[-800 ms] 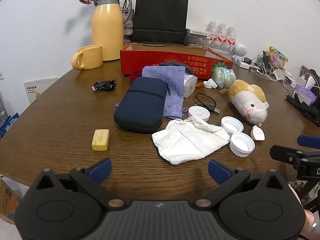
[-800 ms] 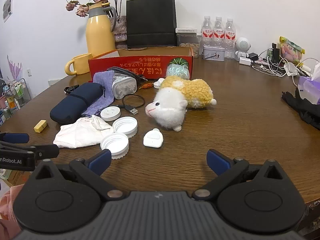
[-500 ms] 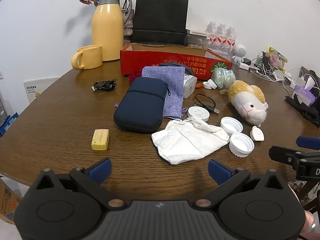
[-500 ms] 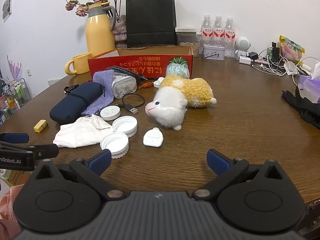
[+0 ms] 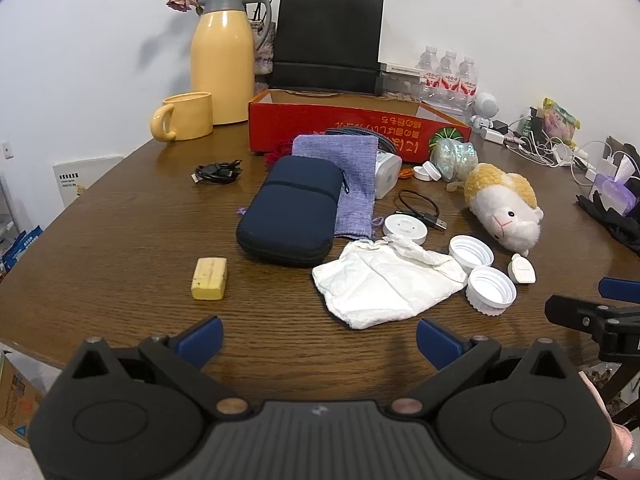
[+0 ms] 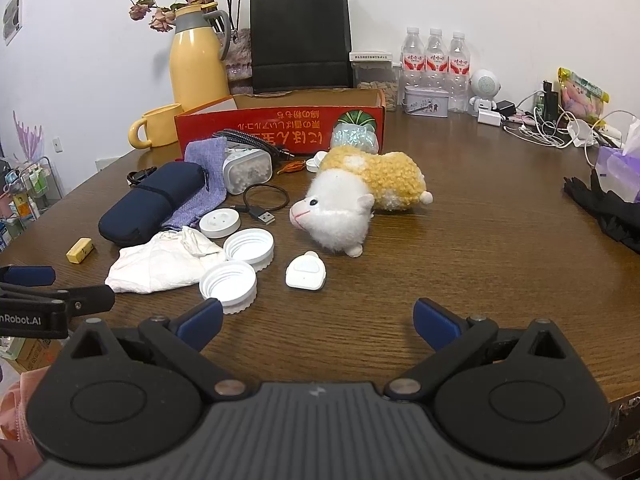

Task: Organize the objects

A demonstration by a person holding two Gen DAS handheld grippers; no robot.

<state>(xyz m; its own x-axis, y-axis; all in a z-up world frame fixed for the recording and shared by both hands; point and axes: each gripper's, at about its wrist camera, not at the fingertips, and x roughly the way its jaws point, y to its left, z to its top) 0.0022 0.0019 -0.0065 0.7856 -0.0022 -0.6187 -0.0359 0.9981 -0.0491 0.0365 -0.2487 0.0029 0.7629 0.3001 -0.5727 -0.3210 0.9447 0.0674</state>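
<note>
Loose items lie on a round wooden table [image 5: 120, 240]: a navy zip case [image 5: 290, 212], a purple pouch [image 5: 348, 176], a crumpled white cloth [image 5: 380, 280], two white lids [image 5: 491, 290], a yellow block [image 5: 209, 279], a plush sheep [image 5: 506, 208] and a small white device [image 6: 306, 272]. An open red box [image 5: 352, 130] stands behind them. My left gripper [image 5: 318, 340] is open and empty near the front edge, short of the cloth. My right gripper [image 6: 316, 320] is open and empty, short of the white device and a lid [image 6: 229, 283].
A yellow jug [image 5: 222, 56], yellow mug [image 5: 186, 116] and black paper bag [image 5: 326, 40] stand at the back. Water bottles [image 6: 434, 56], cables [image 6: 548, 128] and black gloves [image 6: 608, 208] are on the right. A black cable bundle [image 5: 216, 172] lies left.
Both grippers have barely moved; the view has shifted very slightly. Nothing on the table has moved.
</note>
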